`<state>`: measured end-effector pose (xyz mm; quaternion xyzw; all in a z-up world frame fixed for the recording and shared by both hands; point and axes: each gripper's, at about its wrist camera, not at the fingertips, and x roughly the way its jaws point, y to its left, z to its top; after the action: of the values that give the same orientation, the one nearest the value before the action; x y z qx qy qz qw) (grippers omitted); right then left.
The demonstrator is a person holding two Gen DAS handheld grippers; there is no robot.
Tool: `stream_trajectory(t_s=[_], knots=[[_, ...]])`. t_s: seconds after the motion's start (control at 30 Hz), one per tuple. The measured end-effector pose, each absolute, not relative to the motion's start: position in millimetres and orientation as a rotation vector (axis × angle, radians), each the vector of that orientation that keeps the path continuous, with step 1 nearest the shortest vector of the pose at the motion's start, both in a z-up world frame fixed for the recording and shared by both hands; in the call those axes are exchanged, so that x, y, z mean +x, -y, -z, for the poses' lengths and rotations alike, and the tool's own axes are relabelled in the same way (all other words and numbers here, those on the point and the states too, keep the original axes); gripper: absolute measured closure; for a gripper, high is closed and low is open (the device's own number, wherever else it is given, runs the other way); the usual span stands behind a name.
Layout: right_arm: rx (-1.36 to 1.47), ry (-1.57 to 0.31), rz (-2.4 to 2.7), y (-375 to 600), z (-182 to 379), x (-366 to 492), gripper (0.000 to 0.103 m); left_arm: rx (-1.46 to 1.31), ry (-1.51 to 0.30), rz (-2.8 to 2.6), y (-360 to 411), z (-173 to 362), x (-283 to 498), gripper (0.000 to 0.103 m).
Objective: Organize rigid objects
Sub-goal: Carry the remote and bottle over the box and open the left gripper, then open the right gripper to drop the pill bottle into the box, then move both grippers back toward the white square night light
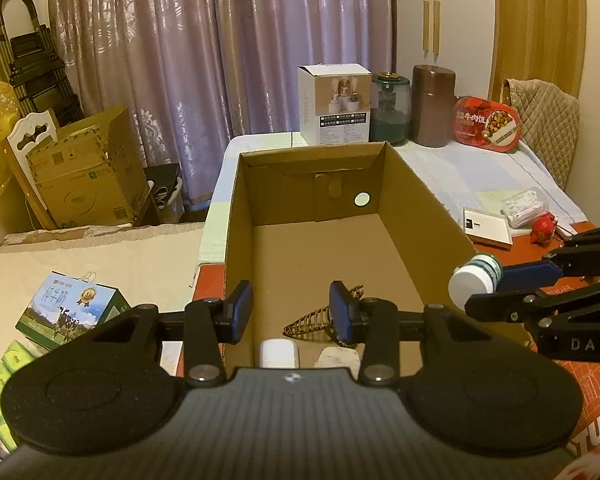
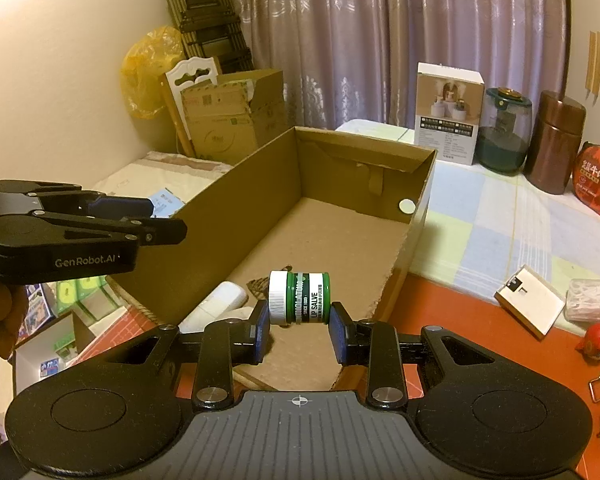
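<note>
Nearest us, our right gripper [image 2: 299, 330] has its fingers [image 2: 261, 330] clamped on a small green lip salve jar [image 2: 300, 298], which lies sideways between the blue pads with its white cap toward the left pad. The jar hangs over the near end of the open cardboard box [image 2: 220, 216], just inside its right wall. Our left gripper [image 1: 292, 312] sits over the same near end of the box; its fingers [image 1: 240, 312] stand a little apart with nothing pinched between them.

Below, on the box floor by the near wall, lie a white bottle [image 2: 216, 304], a woven cone-shaped piece [image 1: 312, 322] and a pale flat item [image 1: 338, 358] that we cannot identify.

To the right of the box, on the red tabletop [image 2: 440, 308], rest a flat white carton [image 2: 530, 306], a clear case of small white pieces [image 2: 592, 300] and a red figurine [image 2: 598, 338].

Past the far end of the box stand a white product box [image 2: 448, 114], a dark green glass jar [image 2: 506, 134], a brown canister [image 2: 556, 142] and a red meal pack [image 1: 486, 124].
</note>
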<state>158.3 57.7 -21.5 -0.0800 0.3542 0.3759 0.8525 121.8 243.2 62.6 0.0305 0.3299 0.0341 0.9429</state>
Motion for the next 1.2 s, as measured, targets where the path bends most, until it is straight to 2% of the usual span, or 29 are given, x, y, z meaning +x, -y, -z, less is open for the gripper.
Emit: stream_trajectory(t_s=[0.5,0.57,0.63,0.7,1.2], knots=[[-0.139,-0.755,-0.790,-56,22,163,0.075,0.049,-0.675,-0.067,-244,-62,122,0.066],[-0.133,-0.752,-0.793,-56,21,165,0.072,0.047,-0.674,-0.066,-244,-63,122,0.066],[-0.118,-0.746,-0.787,-54,18,165,0.057,0.048,-0.674,-0.067,-244,-63,122,0.066],[-0.091,-0.727,-0.783,-48,15,165,0.054,0.045,-0.674,-0.066,-245,-63,122,0.066],[-0.008,-0.676,-0.687,18,-12,149,0.054,0.037,-0.638,-0.004,-201,-92,117,0.066]])
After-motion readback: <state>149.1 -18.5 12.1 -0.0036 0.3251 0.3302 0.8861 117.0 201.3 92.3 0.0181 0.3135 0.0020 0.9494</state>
